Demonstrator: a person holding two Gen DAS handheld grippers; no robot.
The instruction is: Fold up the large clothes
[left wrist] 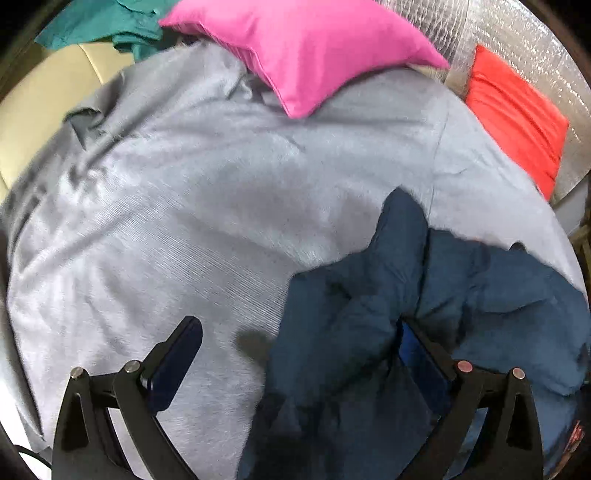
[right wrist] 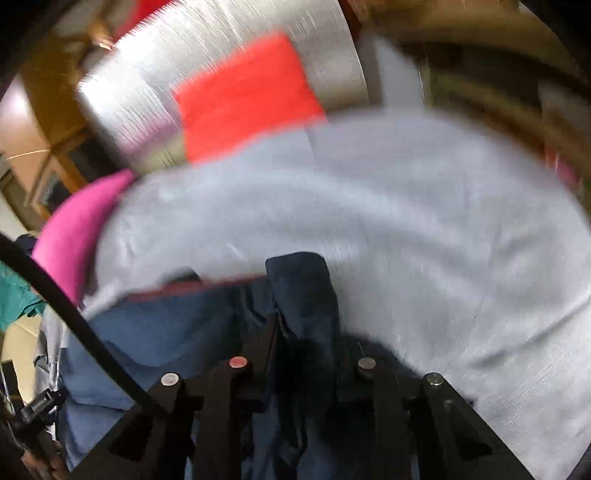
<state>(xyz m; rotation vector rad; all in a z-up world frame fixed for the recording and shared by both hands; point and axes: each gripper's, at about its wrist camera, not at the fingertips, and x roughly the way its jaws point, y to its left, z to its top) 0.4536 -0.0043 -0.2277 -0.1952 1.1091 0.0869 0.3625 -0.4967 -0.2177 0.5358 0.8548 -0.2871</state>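
A dark blue garment (left wrist: 424, 302) lies crumpled on a pale grey sheet (left wrist: 184, 221) that covers the bed or sofa. My left gripper (left wrist: 299, 328) is open just above the cloth; its left finger (left wrist: 181, 354) is over the grey sheet and its right finger (left wrist: 424, 354) rests against the blue garment. In the blurred right wrist view, my right gripper (right wrist: 301, 325) is shut on a bunched fold of the blue garment (right wrist: 299, 288), held above the grey sheet (right wrist: 443, 240).
A pink cushion (left wrist: 306, 48) and a red cushion (left wrist: 517, 114) lie at the far side, against a silver foil panel (left wrist: 535, 48). A teal garment (left wrist: 107, 22) lies at the far left on a beige surface (left wrist: 48, 92). A black cable (right wrist: 74, 314) crosses the right wrist view.
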